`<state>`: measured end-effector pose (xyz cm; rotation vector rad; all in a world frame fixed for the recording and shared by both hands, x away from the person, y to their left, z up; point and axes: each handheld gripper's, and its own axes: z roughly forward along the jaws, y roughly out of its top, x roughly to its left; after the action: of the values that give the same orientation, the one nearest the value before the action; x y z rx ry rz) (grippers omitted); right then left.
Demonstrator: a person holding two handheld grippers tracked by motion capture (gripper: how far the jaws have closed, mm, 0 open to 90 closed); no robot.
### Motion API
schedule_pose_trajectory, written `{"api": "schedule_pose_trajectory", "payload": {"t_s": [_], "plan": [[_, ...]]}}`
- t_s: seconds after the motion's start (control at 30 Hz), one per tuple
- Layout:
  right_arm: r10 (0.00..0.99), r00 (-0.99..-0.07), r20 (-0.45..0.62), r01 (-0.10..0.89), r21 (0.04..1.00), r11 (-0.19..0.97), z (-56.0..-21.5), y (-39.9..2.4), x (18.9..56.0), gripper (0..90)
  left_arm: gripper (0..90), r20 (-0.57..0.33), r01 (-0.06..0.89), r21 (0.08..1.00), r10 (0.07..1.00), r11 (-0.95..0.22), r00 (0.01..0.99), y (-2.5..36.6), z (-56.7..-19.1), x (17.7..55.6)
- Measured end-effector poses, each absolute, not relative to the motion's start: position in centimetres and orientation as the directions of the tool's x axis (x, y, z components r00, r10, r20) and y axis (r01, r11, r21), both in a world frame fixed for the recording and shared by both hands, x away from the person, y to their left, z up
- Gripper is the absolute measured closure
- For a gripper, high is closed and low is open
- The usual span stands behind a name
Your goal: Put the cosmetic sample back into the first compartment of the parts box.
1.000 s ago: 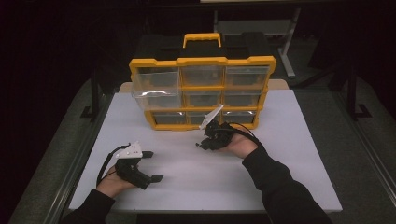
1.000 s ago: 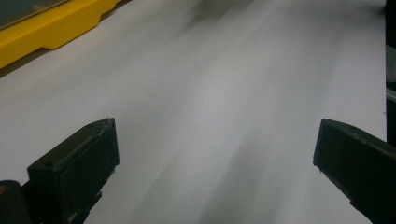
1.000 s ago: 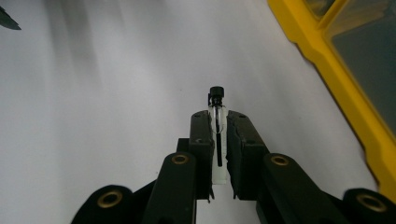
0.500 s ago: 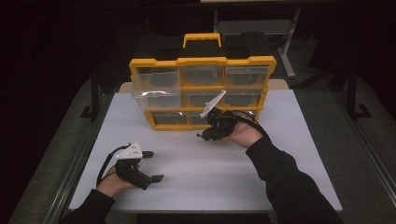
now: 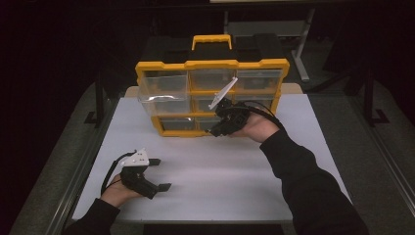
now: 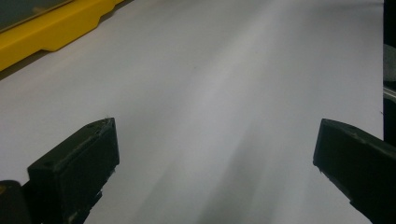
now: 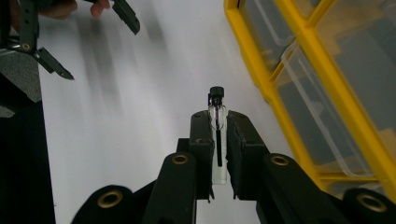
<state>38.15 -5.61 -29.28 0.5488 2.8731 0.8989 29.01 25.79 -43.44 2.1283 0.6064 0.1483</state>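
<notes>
A yellow organizer (image 5: 210,65) with clear drawers stands upright at the back of the white table (image 5: 230,196). Its left drawer (image 5: 164,98) is pulled out. In front of the lower middle drawers my right gripper (image 5: 218,129) hangs above the table, shut on a small glass vial (image 7: 217,116) with a black cap. The vial sticks out past the fingertips (image 7: 201,122), cap forward. My left gripper (image 5: 161,174) rests on the table at the front left, open, with nothing but bare table between its jaws (image 6: 215,140).
A grey metal frame (image 5: 83,161) runs along the table's left edge, and dark floor lies beyond both sides. The organizer's yellow base (image 6: 51,32) lies ahead of the left gripper. White table surface stretches between the two hands.
My right gripper has risen with the vial in front of the organizer. The left gripper has kept still.
</notes>
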Motion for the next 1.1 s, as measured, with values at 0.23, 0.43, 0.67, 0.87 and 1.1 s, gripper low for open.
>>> {"api": "schedule_pose_trajectory", "payload": {"t_s": [0.23, 0.43, 0.67, 0.87, 1.1], "plan": [[0.357, -0.934, 0.016, 0.303, 0.567, 0.766, -27.3, -5.6, 38.4, 79.5, 0.0, -0.115, 0.364, 0.797, 0.47, -0.483, 0.875, 25.8, -43.4, 29.0], [0.361, -0.932, 0.007, 0.301, 0.568, 0.766, -25.6, -5.7, 38.7, 79.5, 0.0, -0.114, 0.362, 0.797, 0.469, -0.483, 0.876, 25.8, -43.4, 29.0], [0.365, -0.931, 0.005, 0.302, 0.575, 0.761, -23.7, -5.7, 38.9, 79.5, 0.0, -0.117, 0.365, 0.796, 0.469, -0.483, 0.876, 25.8, -43.5, 29.0], [0.359, -0.933, -0.008, 0.288, 0.58, 0.762, -22.0, -5.5, 39.1, 79.5, 0.0, -0.122, 0.369, 0.795, 0.468, -0.482, 0.875, 25.8, -43.4, 29.0], [0.36, -0.933, -0.026, 0.276, 0.59, 0.758, -20.2, -5.2, 39.4, 79.4, 0.0, -0.123, 0.369, 0.795, 0.468, -0.482, 0.875, 25.8, -43.4, 28.9]]}}
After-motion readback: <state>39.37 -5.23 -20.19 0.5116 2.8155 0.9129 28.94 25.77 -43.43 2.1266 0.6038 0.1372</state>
